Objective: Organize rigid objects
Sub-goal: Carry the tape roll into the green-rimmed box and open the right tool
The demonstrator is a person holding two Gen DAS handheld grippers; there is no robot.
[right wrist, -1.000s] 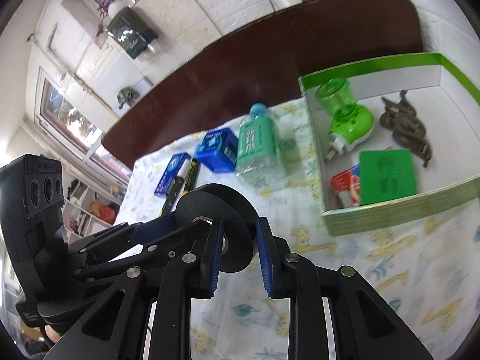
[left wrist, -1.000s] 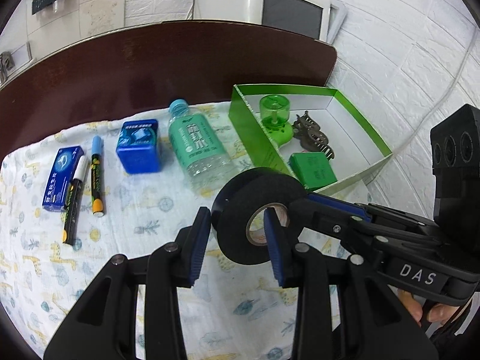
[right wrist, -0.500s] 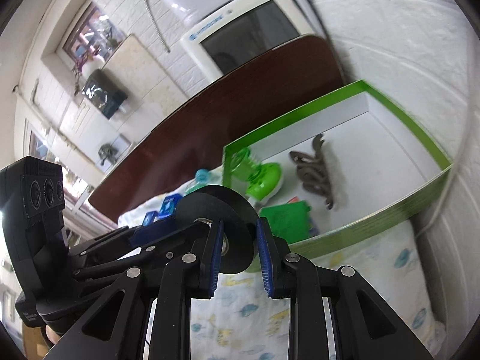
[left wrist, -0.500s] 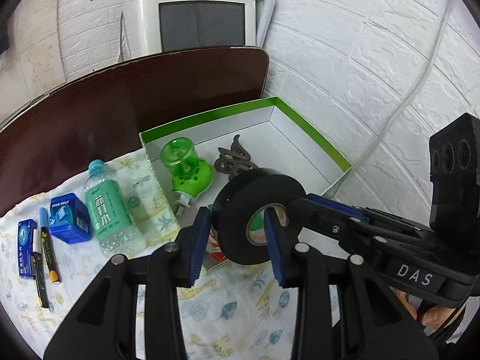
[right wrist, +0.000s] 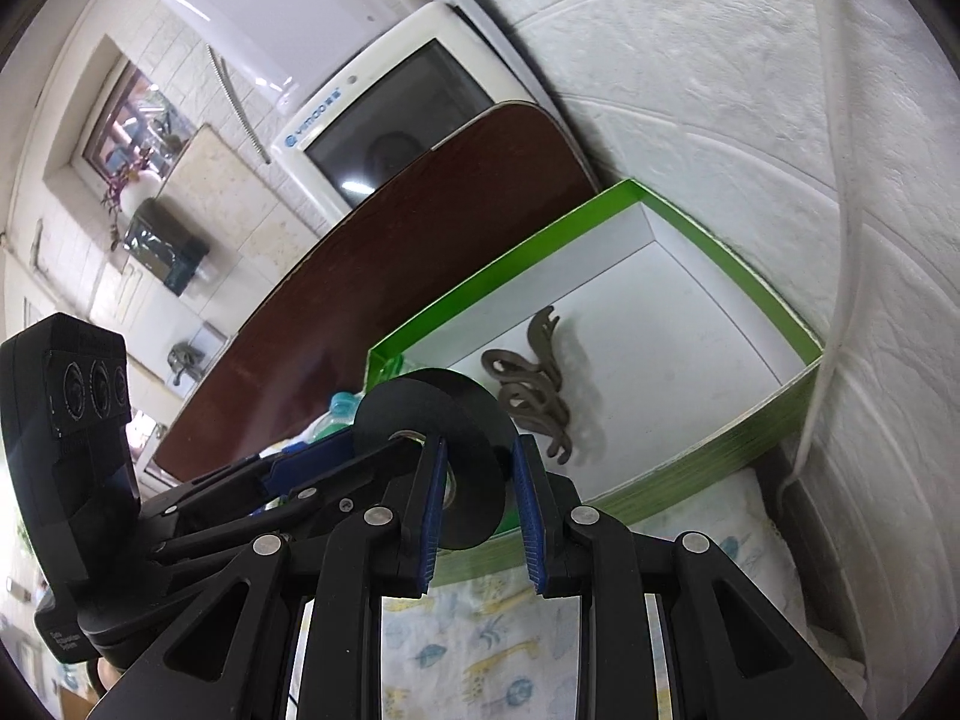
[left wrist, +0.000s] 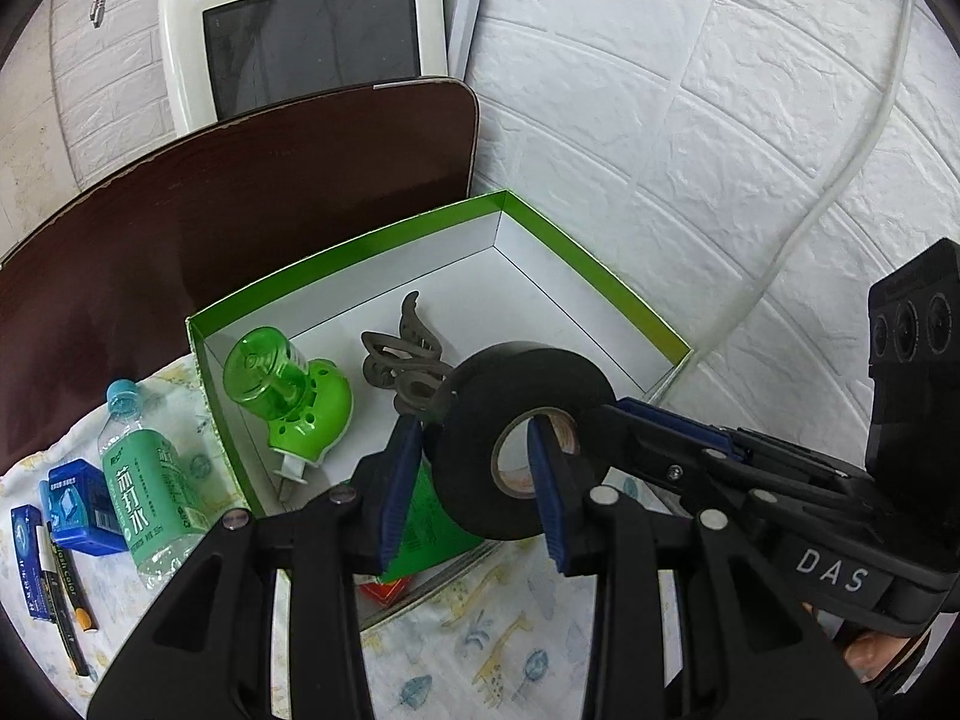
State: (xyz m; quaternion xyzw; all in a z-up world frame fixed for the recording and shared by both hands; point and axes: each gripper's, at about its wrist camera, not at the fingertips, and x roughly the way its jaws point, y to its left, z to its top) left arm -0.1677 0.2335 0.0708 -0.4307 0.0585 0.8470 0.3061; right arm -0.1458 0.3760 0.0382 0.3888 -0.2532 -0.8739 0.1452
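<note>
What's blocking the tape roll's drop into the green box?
Nothing visible. The tape roll, held by both grippers, hangs above the green box; bare floor lies right of the hair clip.

Left wrist view sits close above the desk, facing forward and down into the green-rimmed box, its own fingers filling the near foreground. Right wrist view looks from lower and further left, tilted, toward the far right corner. Both share the box, the hair clip and the white monitor.
</note>
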